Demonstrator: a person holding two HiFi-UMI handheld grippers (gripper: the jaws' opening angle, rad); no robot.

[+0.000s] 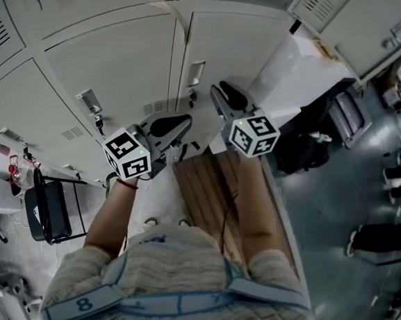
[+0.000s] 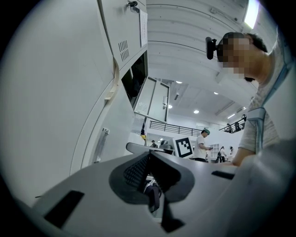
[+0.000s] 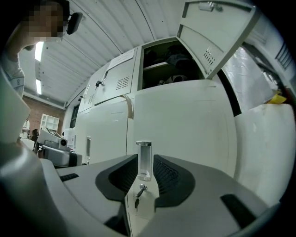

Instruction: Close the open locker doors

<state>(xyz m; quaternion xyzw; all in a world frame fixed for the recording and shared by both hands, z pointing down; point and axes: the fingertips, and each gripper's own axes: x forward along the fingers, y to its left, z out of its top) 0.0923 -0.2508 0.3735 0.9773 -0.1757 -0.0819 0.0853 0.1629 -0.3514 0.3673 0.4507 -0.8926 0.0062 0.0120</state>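
A bank of white lockers (image 1: 125, 65) fills the head view. My right gripper (image 1: 221, 95) is held up in front of a closed lower door (image 3: 185, 125). Its jaws stand open, and the door's recessed handle (image 3: 144, 160) shows in the narrow gap, with a key (image 3: 138, 190) below it. Whether the pads touch the handle I cannot tell. Above it a locker stands open (image 3: 169, 60), its door (image 3: 217, 32) swung out to the right. My left gripper (image 1: 170, 127) hangs beside the right one with its pads (image 2: 134, 170) together and nothing between them. It points along the locker fronts (image 2: 69, 83) towards open doors (image 2: 153, 98).
A wooden bench (image 1: 209, 184) runs below me. A black folding chair (image 1: 50, 209) stands at the left by the lockers. Dark bags (image 1: 314, 138) and a plastic-wrapped white unit (image 1: 292, 66) sit to the right. People stand far off in the hall (image 2: 202, 144).
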